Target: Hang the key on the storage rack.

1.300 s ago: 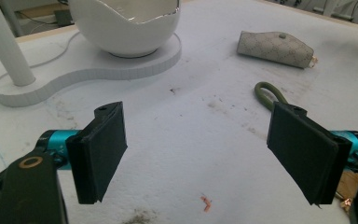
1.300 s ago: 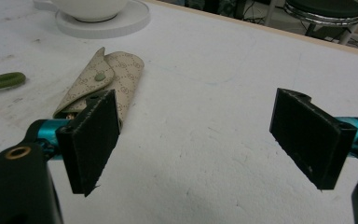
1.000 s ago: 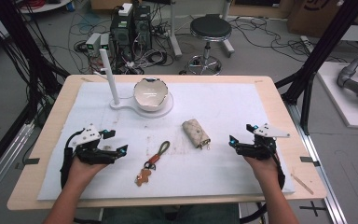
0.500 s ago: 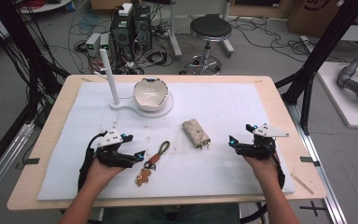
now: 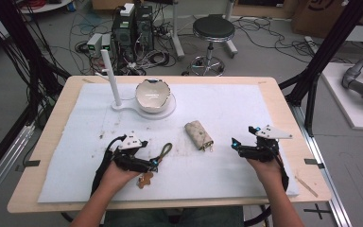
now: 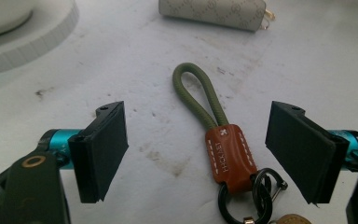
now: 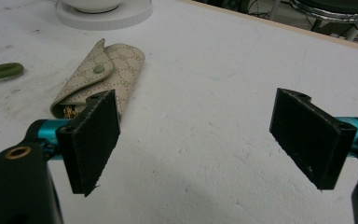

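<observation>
A keychain (image 6: pixel 227 156) with an olive cord loop, a brown leather tab and a black ring lies on the white mat. My left gripper (image 6: pixel 203 151) is open, its jaws standing on either side of the leather tab without touching it. In the high view the left gripper (image 5: pixel 152 163) covers the keychain's (image 5: pixel 165 150) middle. A beige patterned key pouch (image 5: pixel 198 135) lies at mid-table, also in the right gripper view as the pouch (image 7: pixel 107 70). My right gripper (image 7: pixel 200 140) is open over bare mat, to the right of the pouch; the high view shows this right gripper (image 5: pixel 242 137) too.
At the back of the mat (image 5: pixel 227 113) a white bowl (image 5: pixel 153 94) sits on a round white base joined to an upright white post (image 5: pixel 111 75). Beyond the table's far edge the floor carries a stool (image 5: pixel 212 30) and computer gear (image 5: pixel 132 23).
My left gripper has moved right across the mat to the keychain, and its jaws now straddle the leather tab. The right gripper has stayed in place.
</observation>
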The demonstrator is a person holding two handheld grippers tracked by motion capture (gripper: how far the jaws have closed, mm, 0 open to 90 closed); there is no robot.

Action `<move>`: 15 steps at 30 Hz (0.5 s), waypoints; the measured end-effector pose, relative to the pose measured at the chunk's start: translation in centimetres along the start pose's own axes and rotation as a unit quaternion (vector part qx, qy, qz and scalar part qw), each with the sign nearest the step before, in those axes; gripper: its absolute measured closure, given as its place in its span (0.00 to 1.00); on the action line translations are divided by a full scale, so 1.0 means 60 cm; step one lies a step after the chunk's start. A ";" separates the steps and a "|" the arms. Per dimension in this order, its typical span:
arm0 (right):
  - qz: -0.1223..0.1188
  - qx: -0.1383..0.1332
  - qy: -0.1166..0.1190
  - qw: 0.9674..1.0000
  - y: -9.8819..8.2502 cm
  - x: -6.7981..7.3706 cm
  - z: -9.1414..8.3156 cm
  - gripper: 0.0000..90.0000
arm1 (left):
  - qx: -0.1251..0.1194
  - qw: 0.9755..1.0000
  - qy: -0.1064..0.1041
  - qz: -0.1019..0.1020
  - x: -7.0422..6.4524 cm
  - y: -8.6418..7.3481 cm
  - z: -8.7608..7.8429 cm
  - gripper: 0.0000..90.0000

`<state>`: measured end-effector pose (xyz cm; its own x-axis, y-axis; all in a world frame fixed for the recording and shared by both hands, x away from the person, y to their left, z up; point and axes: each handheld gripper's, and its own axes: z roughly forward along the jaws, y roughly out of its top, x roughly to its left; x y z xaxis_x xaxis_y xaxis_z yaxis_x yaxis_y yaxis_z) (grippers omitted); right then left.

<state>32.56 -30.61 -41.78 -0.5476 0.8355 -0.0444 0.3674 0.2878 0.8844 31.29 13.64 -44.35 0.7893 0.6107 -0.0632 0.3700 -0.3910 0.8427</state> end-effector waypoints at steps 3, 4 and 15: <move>-0.002 0.000 0.002 1.000 0.000 0.000 0.000 0.18 | 0.024 1.000 0.001 0.005 -0.008 0.000 0.016 0.24; -0.001 0.001 0.002 1.000 0.000 0.001 0.000 0.18 | 0.024 1.000 0.001 0.005 -0.008 0.000 0.016 0.24; -0.005 0.006 0.004 1.000 -0.001 0.000 0.001 0.18 | 0.060 0.998 -0.009 0.011 -0.013 -0.002 0.026 0.42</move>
<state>32.56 -30.58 -41.86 -0.5580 0.8284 -0.0493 0.3710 0.3021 0.8781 31.38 12.11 -45.22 0.8064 0.5887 -0.0554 0.4069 -0.4844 0.7744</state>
